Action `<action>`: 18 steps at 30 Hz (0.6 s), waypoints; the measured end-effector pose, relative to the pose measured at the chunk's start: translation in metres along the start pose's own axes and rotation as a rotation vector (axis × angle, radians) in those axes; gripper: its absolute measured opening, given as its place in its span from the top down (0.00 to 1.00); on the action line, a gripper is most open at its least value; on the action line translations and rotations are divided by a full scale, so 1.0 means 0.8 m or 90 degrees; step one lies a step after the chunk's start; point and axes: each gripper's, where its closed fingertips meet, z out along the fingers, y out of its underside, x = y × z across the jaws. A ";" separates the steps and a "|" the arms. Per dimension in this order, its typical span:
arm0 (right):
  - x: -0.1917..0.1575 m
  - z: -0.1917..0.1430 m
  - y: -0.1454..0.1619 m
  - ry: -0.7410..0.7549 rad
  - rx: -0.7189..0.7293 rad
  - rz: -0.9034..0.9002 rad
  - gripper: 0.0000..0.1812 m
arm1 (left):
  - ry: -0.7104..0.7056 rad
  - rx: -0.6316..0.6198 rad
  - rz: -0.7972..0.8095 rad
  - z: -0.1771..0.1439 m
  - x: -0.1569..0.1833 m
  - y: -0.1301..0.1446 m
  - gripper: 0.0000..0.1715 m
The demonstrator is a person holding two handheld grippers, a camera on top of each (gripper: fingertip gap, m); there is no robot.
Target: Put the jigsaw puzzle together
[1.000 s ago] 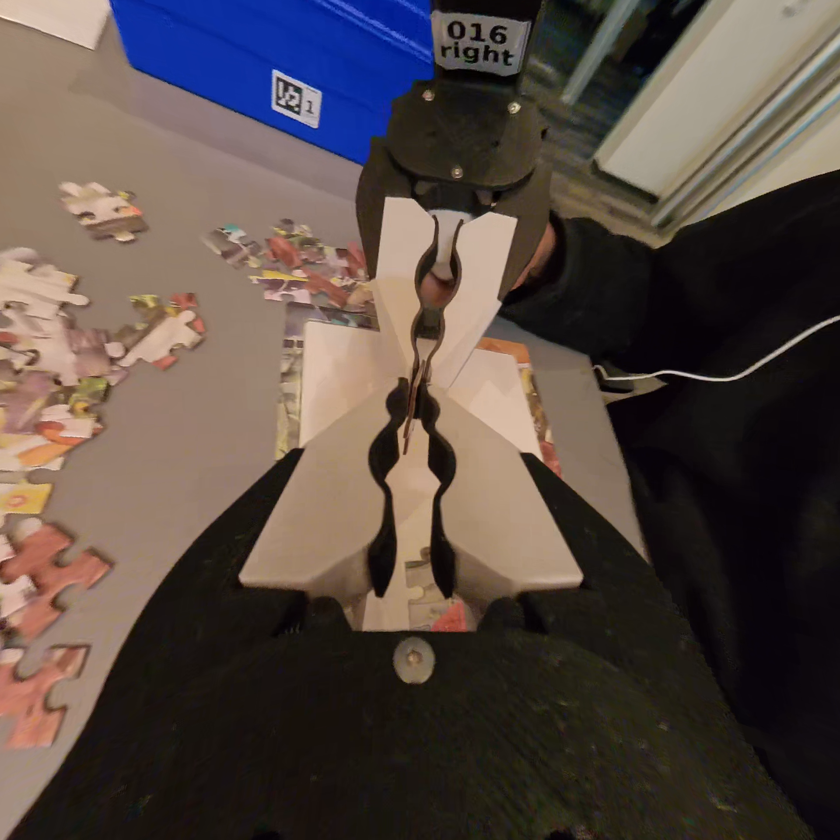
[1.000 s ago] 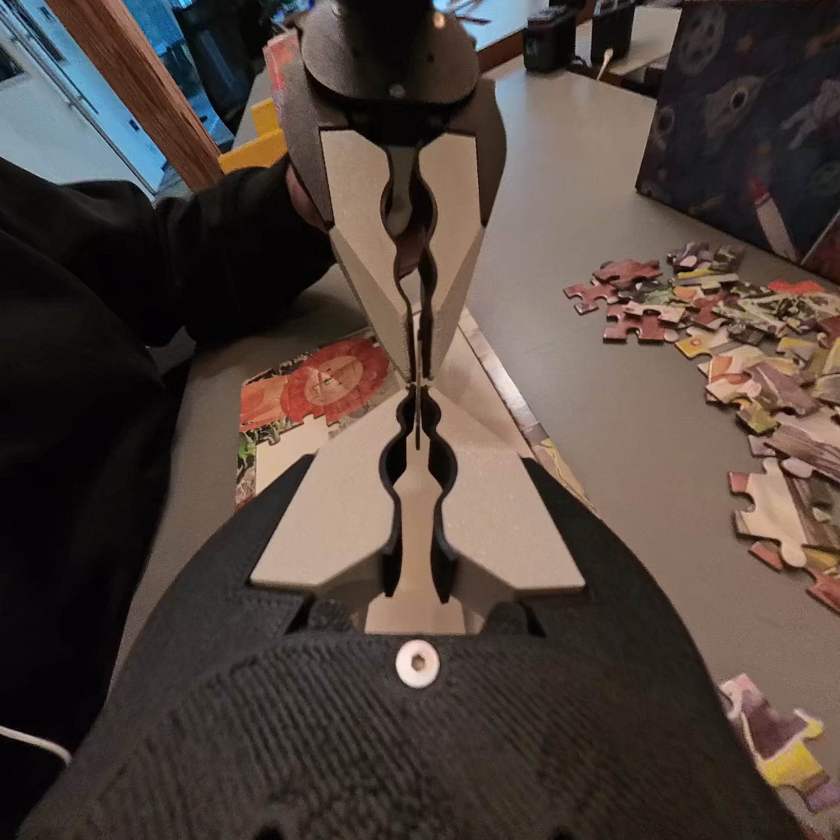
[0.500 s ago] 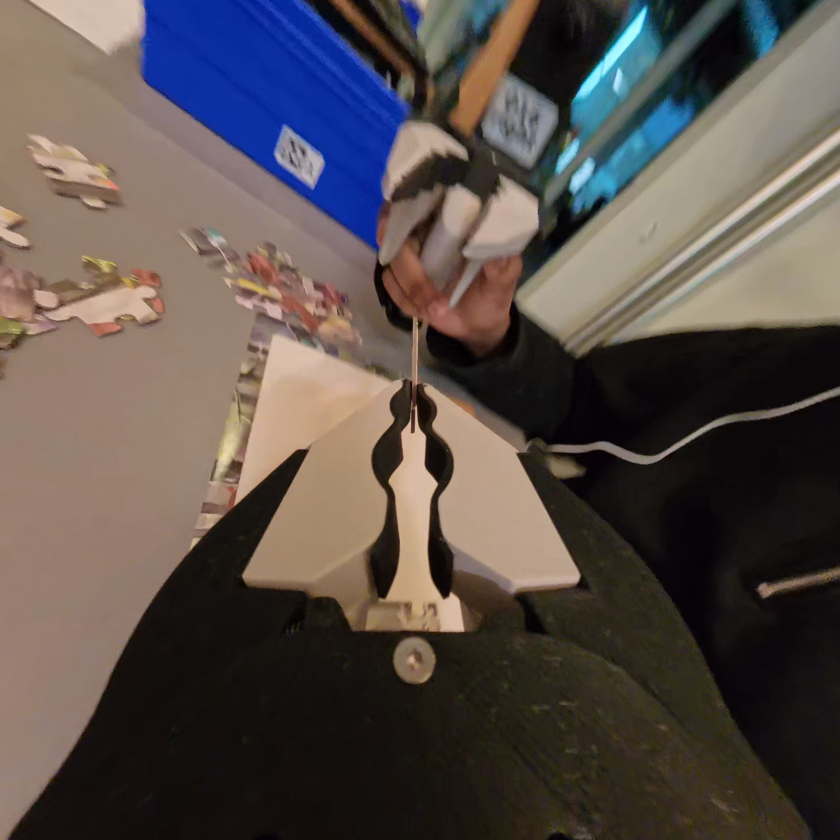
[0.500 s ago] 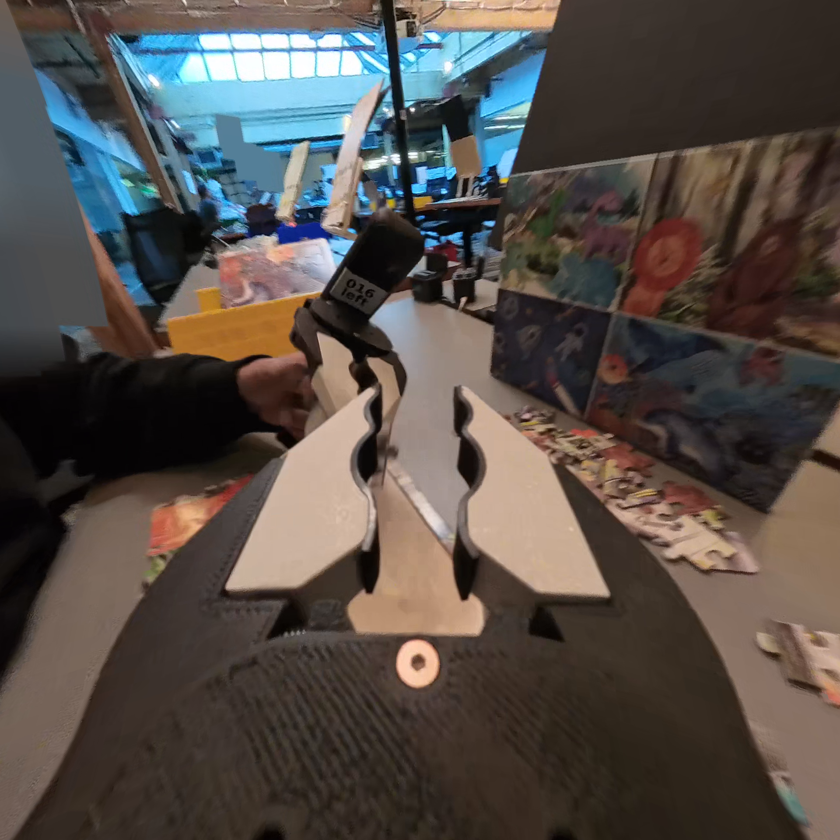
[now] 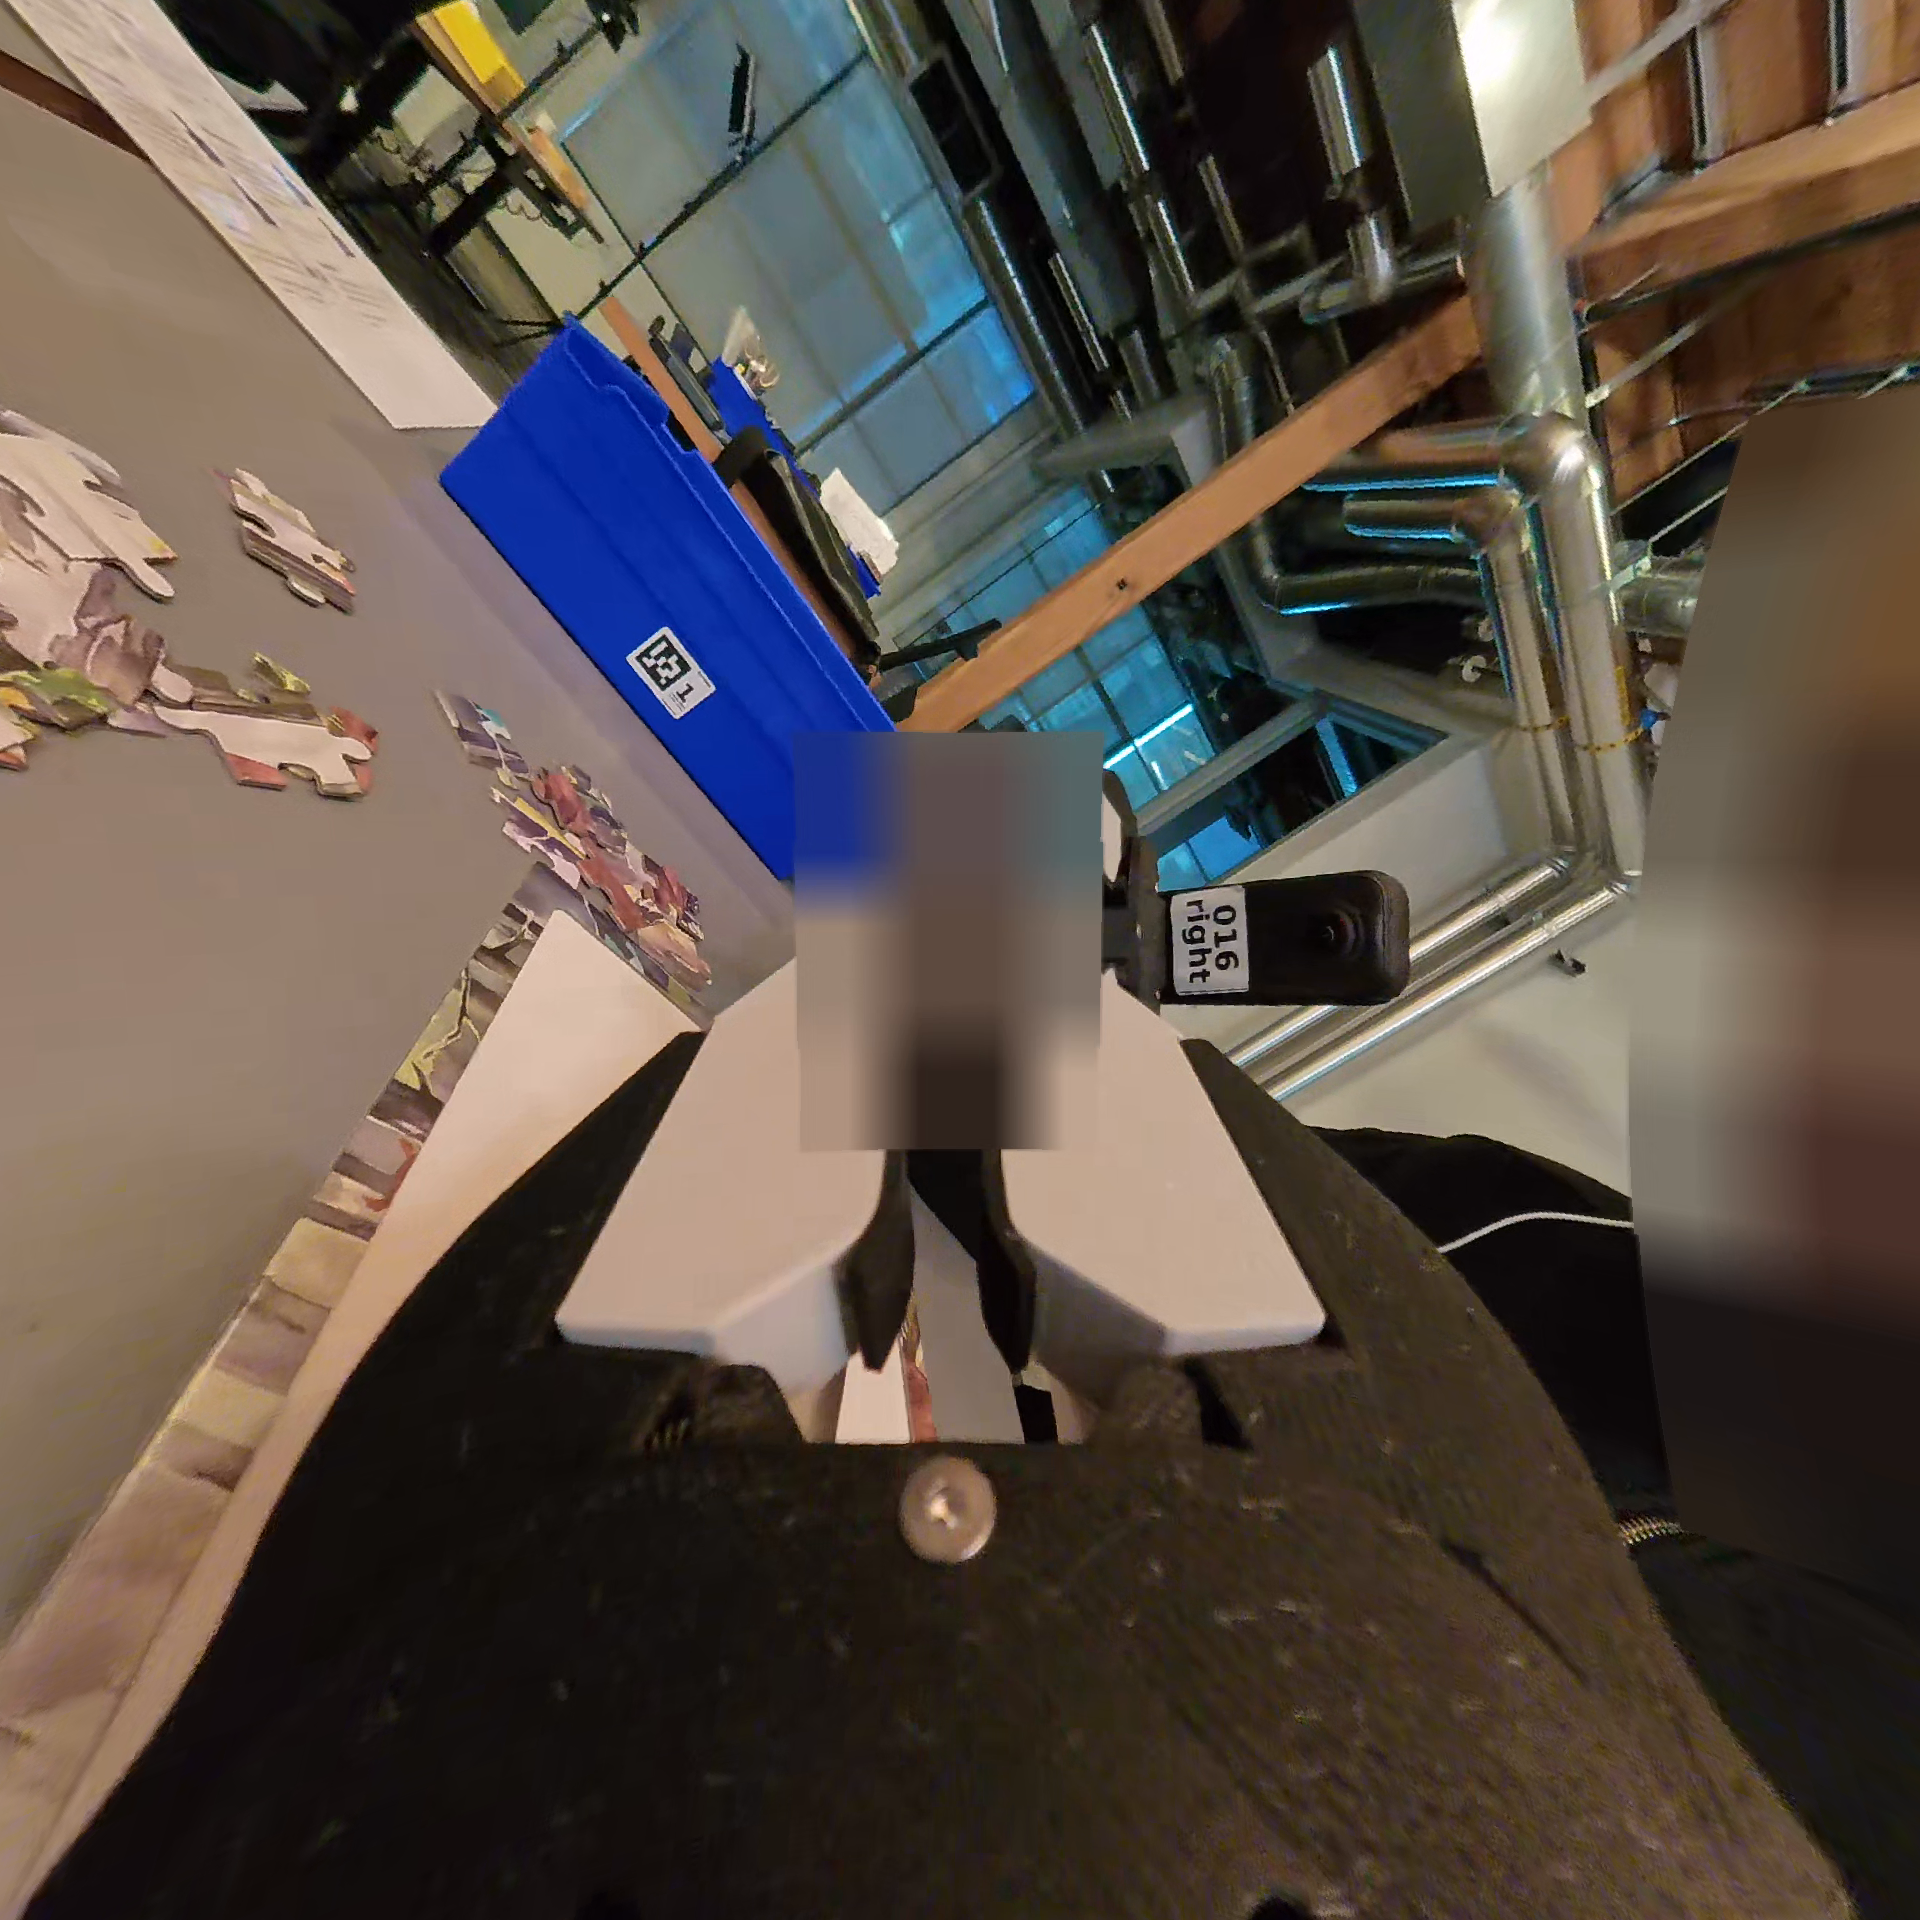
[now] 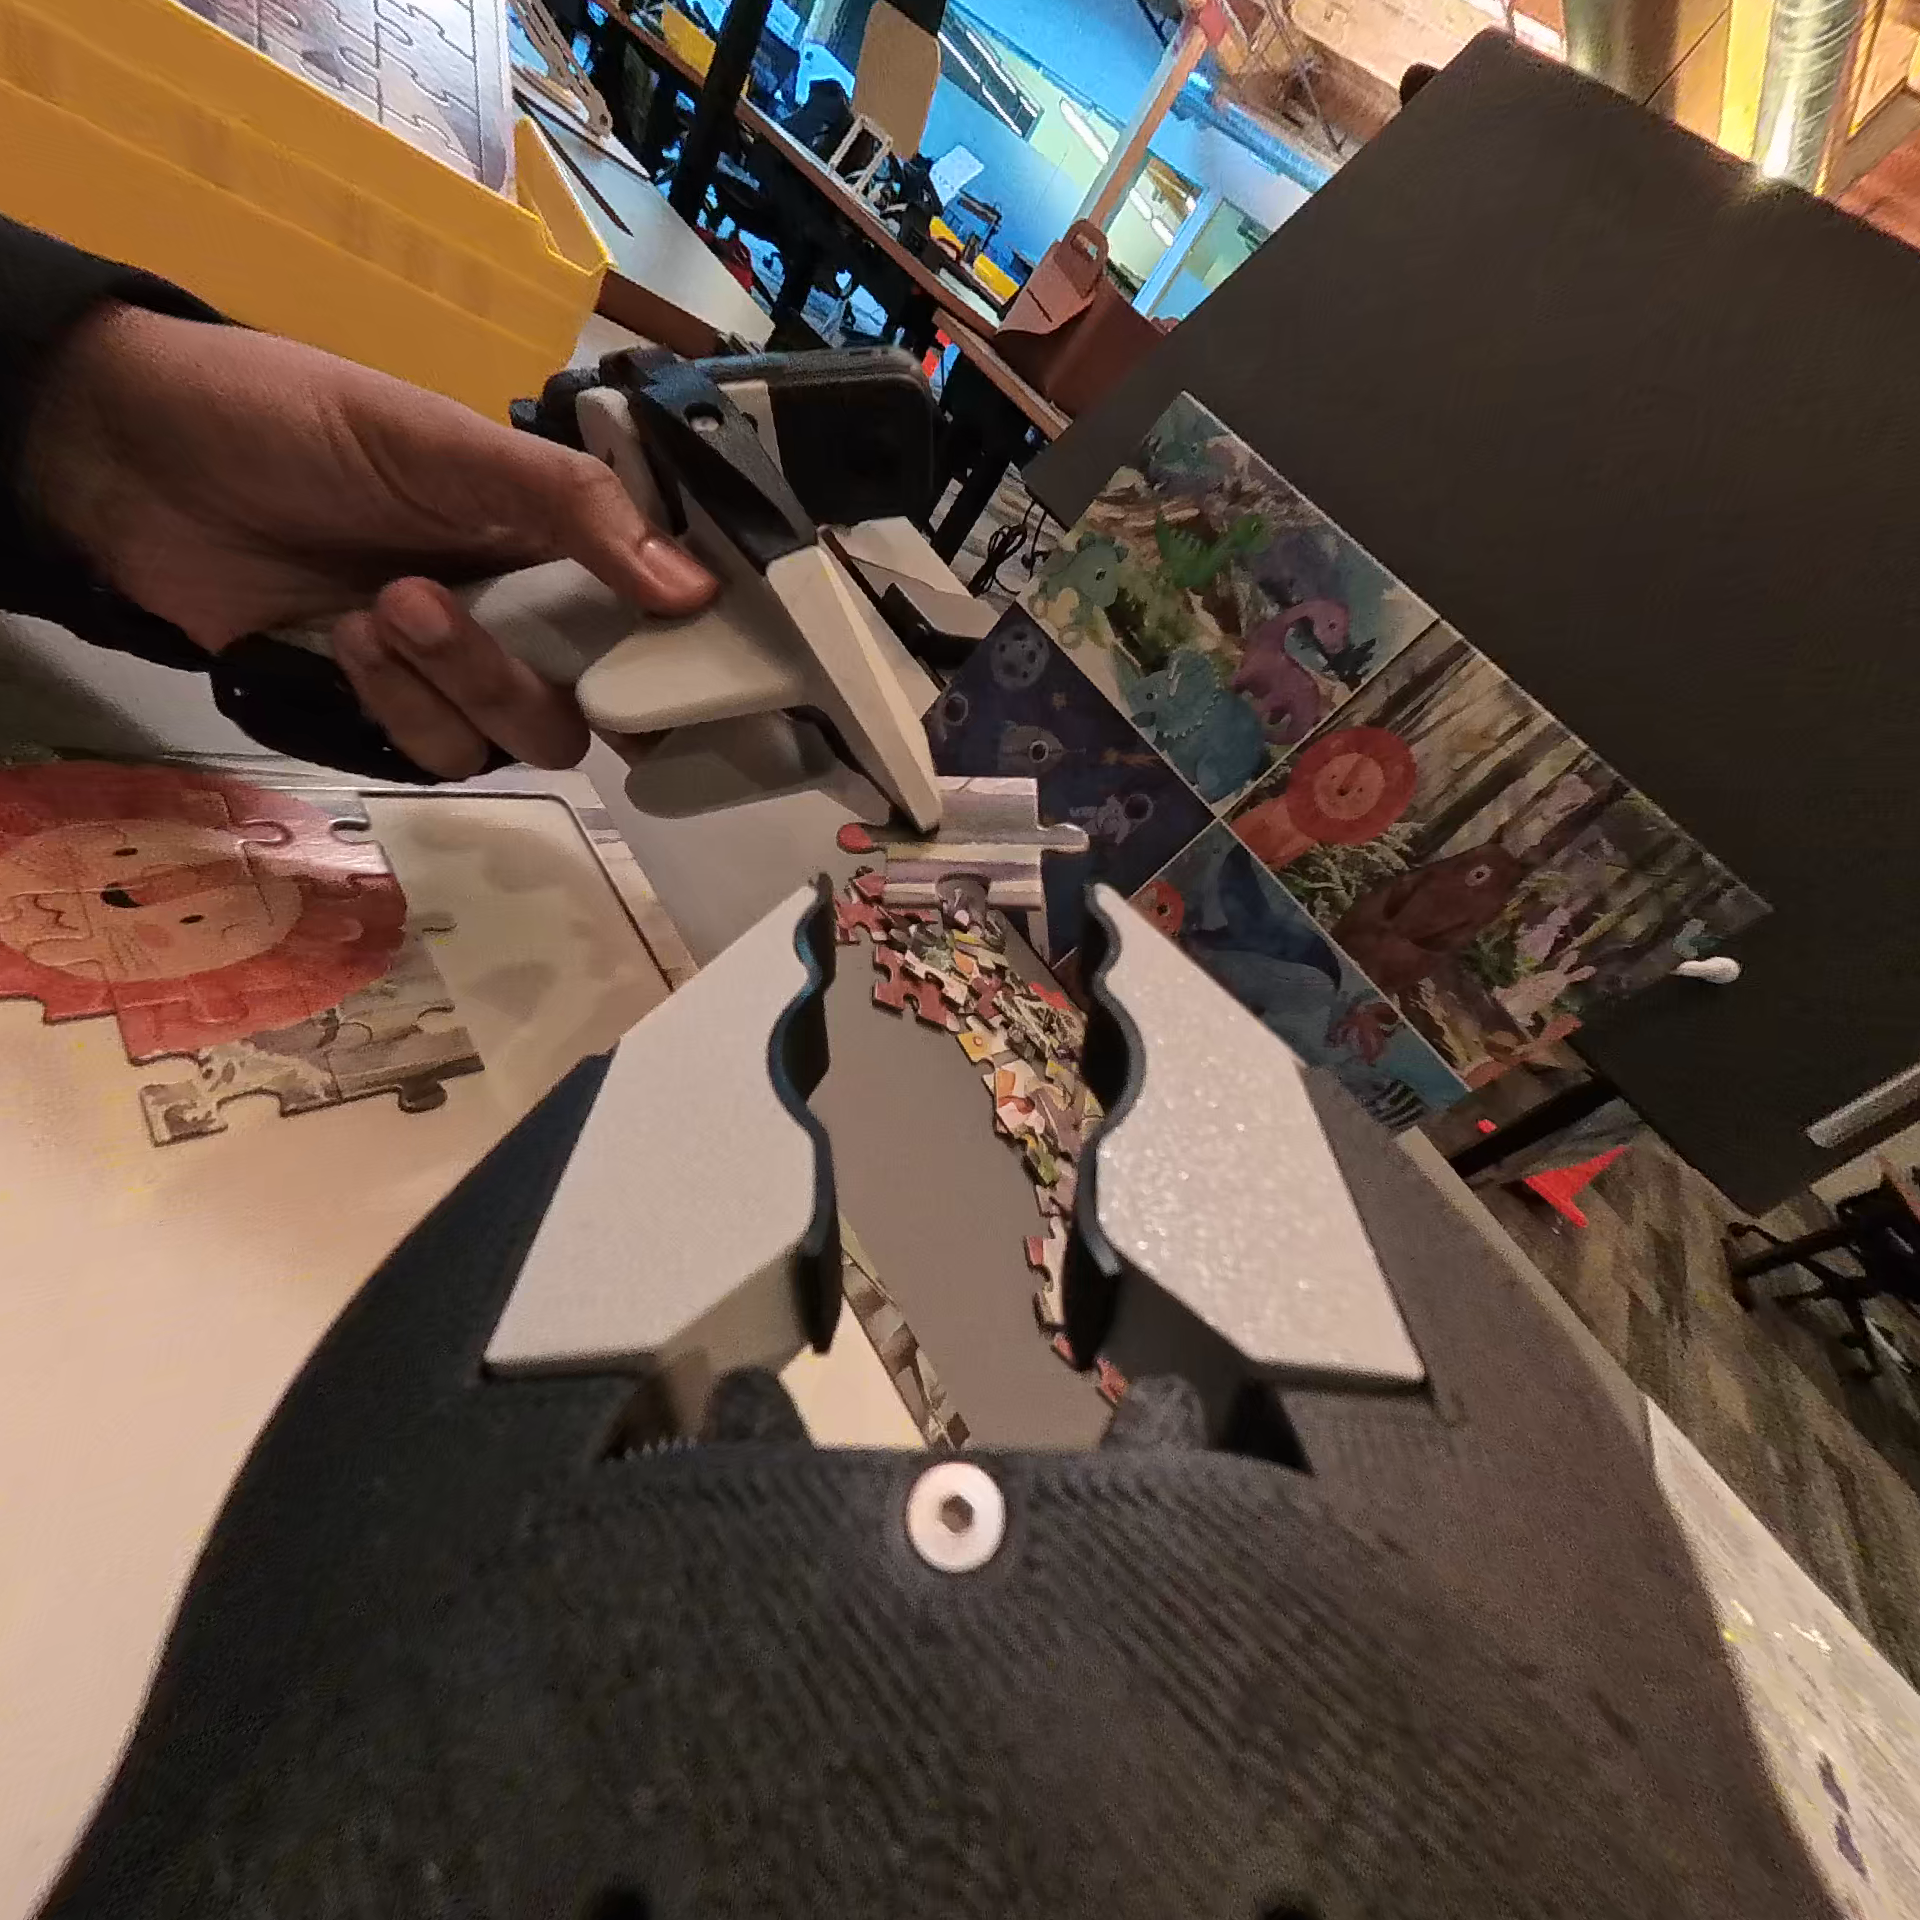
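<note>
My left gripper is shut on a grey-lilac puzzle piece and holds it in the air, as the right wrist view shows. In the left wrist view its fingers stand close together, and a blurred patch hides the tips and the piece. My right gripper is open and empty, just below and in front of that piece. The white puzzle tray holds a partly joined lion picture. Loose pieces lie in a pile on the grey table beyond.
Picture panels lean on a black board at the table's back. Yellow bins stand behind the left hand. In the left wrist view a blue bin stands past the tray, with more loose pieces on the grey table. The grippers are tip to tip, or close to it.
Both grippers pinched the piece tip to tip. The right gripper has opened, let go and drawn back. The left gripper kept the piece, rose and turned it flat-on.
</note>
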 end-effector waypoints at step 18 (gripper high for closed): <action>-0.045 0.016 0.010 -0.112 -0.009 0.024 0.84 | -0.228 -0.050 0.189 -0.087 0.003 -0.001 0.85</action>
